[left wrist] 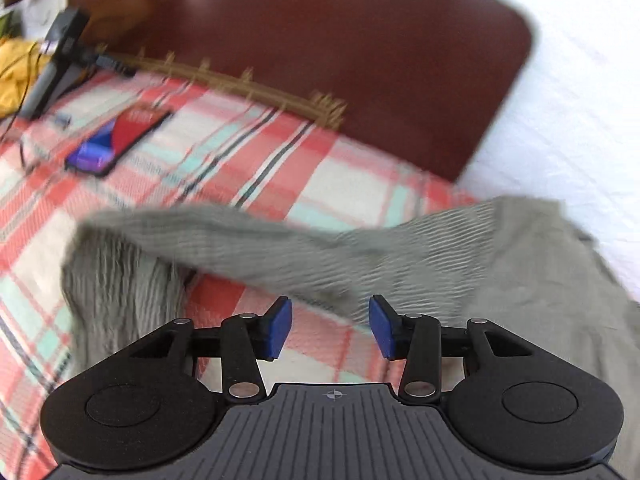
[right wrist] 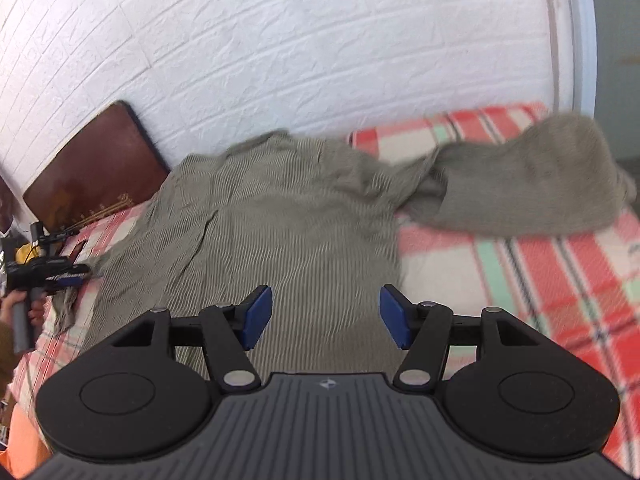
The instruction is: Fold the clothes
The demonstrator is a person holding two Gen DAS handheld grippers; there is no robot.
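While both of my tools hover over the bed, each pair of tongs stands apart with nothing between its blue pads. In the left wrist view, my left tongs (left wrist: pixel 330 328) sit at 6 o'clock, above the plaid bedspread (left wrist: pixel 248 152). Just beyond them a sleeve (left wrist: pixel 224 240) of the grey-green ribbed shirt (left wrist: pixel 528 280) stretches from 3 o'clock across toward 9 o'clock, its end hanging in folds at 8 o'clock; motion blur softens its outline. Farther off, at 10 o'clock, a phone (left wrist: pixel 116 140) with a red and blue screen lies flat on the bedspread, and beyond it a dark handled device (left wrist: pixel 56 64) rests beside yellow cloth (left wrist: pixel 16 72). At 12 o'clock a brown headboard (left wrist: pixel 320 48) closes the bed, with a white textured wall (left wrist: pixel 580 100) at 2 o'clock.

In the right wrist view, my right tongs (right wrist: pixel 326 318) at 6 o'clock are over the lower body of the shirt (right wrist: pixel 280 220), which lies spread on the bedspread (right wrist: pixel 520 264) up to the wall (right wrist: pixel 320 40) at 12 o'clock. Its other sleeve (right wrist: pixel 540 184) reaches out to 2 o'clock, blurred. At 9 o'clock my left hand (right wrist: pixel 24 308) grips the other tool, near the headboard (right wrist: pixel 88 160) at 10 o'clock.
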